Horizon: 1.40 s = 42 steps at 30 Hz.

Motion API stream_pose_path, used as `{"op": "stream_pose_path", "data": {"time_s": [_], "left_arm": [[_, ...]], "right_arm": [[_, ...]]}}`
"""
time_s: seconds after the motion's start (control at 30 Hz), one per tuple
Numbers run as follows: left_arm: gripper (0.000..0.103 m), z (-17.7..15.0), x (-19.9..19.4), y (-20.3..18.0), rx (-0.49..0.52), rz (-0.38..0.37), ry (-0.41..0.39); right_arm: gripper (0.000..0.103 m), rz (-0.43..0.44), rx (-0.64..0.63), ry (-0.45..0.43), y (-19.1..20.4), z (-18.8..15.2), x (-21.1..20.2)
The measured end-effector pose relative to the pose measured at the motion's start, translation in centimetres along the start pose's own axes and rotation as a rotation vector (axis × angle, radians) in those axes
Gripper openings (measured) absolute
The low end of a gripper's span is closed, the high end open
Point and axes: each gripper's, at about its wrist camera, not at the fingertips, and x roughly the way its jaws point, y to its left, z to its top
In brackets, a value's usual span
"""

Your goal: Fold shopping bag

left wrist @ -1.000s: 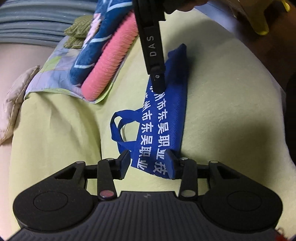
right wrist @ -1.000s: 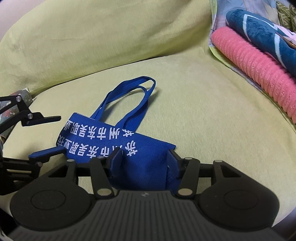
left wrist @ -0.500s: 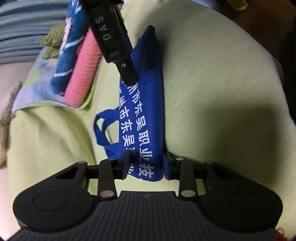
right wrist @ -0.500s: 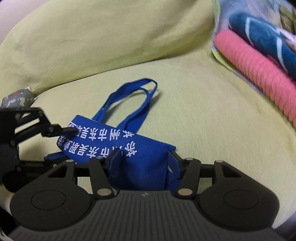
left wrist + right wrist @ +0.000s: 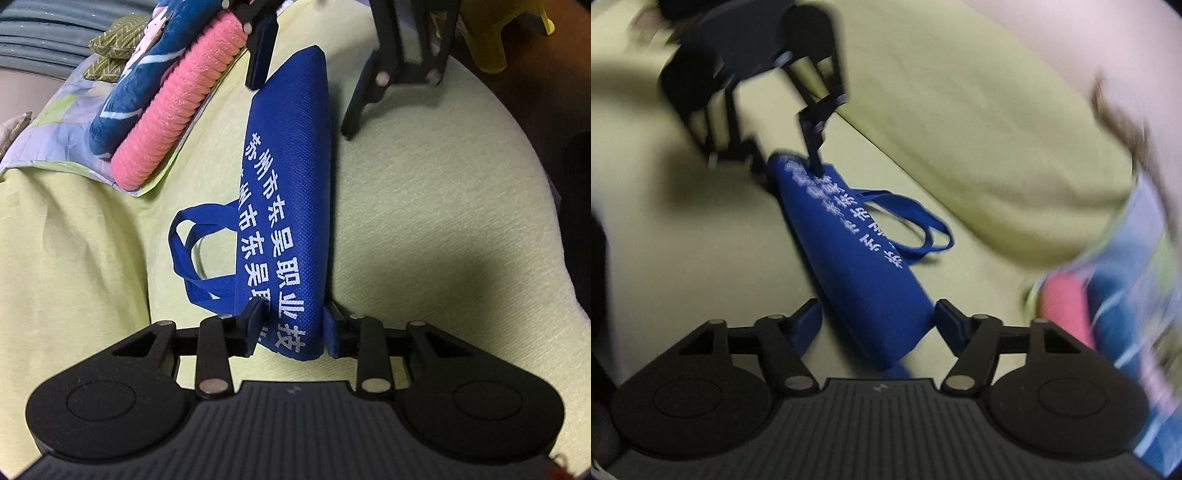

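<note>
Matte black gripper (image 5: 293, 326): ribbed housing, round side discs, silver pins, blue-padded fingertips (image 5: 330, 329).

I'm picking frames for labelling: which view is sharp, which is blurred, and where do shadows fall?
Left wrist view: sharp, the shopping bag lettering crisp, a dark shadow on the cushion to its right. Right wrist view: motion-blurred throughout, lettering smeared, the folded textiles streaked.

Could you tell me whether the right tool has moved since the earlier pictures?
Yes: the right tool opened and pulled back off the bag, away from the pink towel.
</note>
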Motion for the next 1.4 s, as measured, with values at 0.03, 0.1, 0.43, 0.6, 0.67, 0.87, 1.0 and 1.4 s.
{"op": "stream_pose_path", "data": {"time_s": [0.03,0.1,0.43,0.6,0.67,0.87,1.0,1.4], "left_arm": [[0.038,0.0,0.0,0.1,-0.004,-0.007,-0.003],[0.038,-0.1,-0.1,0.4,-0.015,-0.018,-0.008],[0.04,-0.8,0.0,2.1,-0.151,-0.069,-0.048],[0.04,-0.5,-0.9,2.1,-0.198,-0.08,-0.033],[0.04,-0.5,-1.8,1.7,-0.22,-0.091,-0.035],[0.043,-0.4,-5.3,-0.8,-0.259,-0.135,-0.041],[0.045,-0.5,-6.7,-1.8,-0.322,-0.133,-0.043],[0.045,-0.6,-6.4,-0.8,-0.471,-0.113,-0.03]], "right_arm": [[0.057,-0.014,-0.034,-0.011,0.2,0.0,0.3],[0.055,-0.035,-0.092,-0.034,0.5,-0.1,1.0],[0.038,0.096,-0.013,-0.017,-1.6,0.6,2.5],[0.037,0.18,0.075,0.011,-2.4,1.1,1.6],[0.037,0.228,0.116,0.02,-2.7,0.9,0.8],[0.037,0.42,0.238,0.034,-4.1,1.1,-0.9],[0.037,0.538,0.308,0.055,-5.5,1.1,-0.6],[0.037,0.896,0.625,0.274,-13.1,0.6,5.3]]}}
